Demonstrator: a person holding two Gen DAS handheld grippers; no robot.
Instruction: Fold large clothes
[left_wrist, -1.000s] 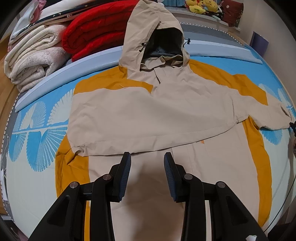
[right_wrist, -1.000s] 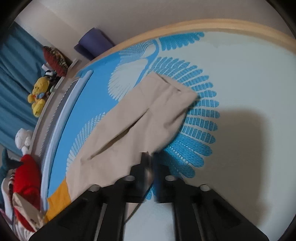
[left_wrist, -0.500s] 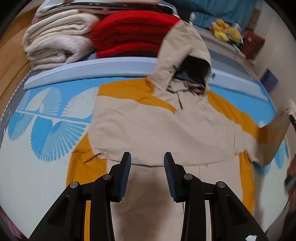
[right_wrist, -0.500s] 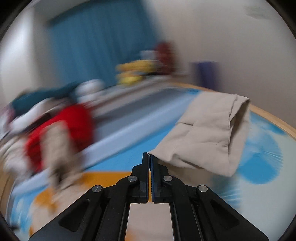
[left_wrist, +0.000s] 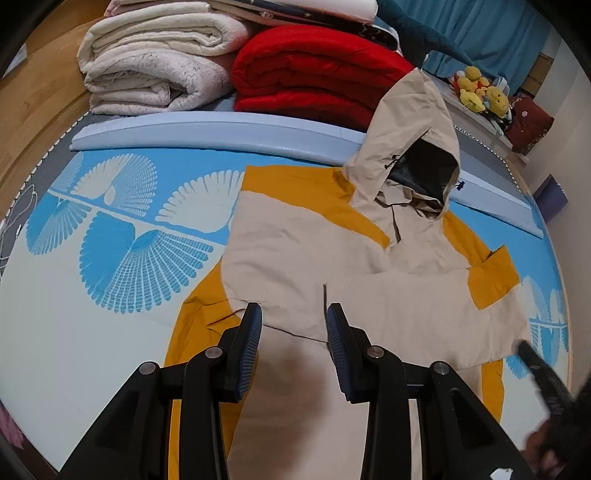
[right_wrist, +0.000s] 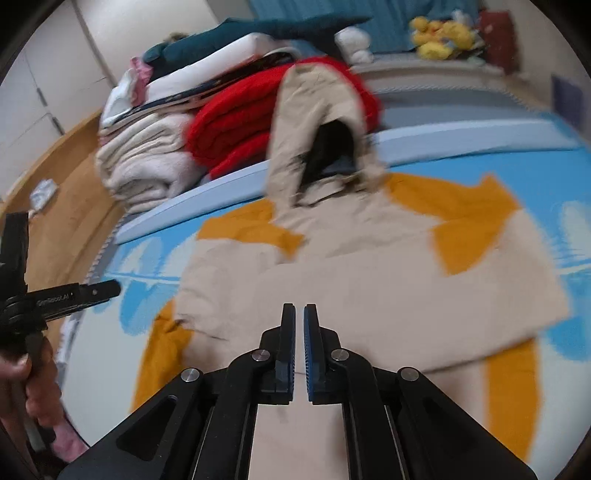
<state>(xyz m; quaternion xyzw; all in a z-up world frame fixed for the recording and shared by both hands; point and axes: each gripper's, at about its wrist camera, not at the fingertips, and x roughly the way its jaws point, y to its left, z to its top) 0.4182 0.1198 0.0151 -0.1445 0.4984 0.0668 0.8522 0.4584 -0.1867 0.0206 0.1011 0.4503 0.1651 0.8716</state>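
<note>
jacket (left_wrist: 317, 258): beige and mustard hooded thing, spread flat on the blue fan-print mat (left_wrist: 122, 236), front up, both sleeves crossed over the chest

hood (left_wrist: 410, 140): far end of the jacket, propped up against the pale blue bolster (left_wrist: 221, 127), right in front of the red blanket (left_wrist: 317, 74)

long axis: hood to hem, running pretty much straight away from both grippers, so the hem is the near end and mostly cut off at the bottom of both wrist views

right sleeve (left_wrist: 424, 306): folded across the jacket's chest, cuff end landing near the middle, mustard patch showing on its outer part

left gripper (left_wrist: 293, 345): over the jacket's lower middle, just past the folded sleeves' lower edge, tilted down at it, jaws partly apart with nothing between them

right gripper (right_wrist: 299, 347): also over the jacket's lower middle, a bit toward the right side, jaws just cracking open with a thin slit, no cloth in there as far as can be seen

nearer hand: honestly a tie, both roughly level over the lower body, left one slightly toward the jacket's left edge

coming move, best guess: sides or hem next; hem lies back toward the grippers, hood dead ahead, so folding bottom up means reaching back first, then carrying along that long axis

watch out: slippery-looking shell fabric, sleeves could slide off the chest when lifted
</note>
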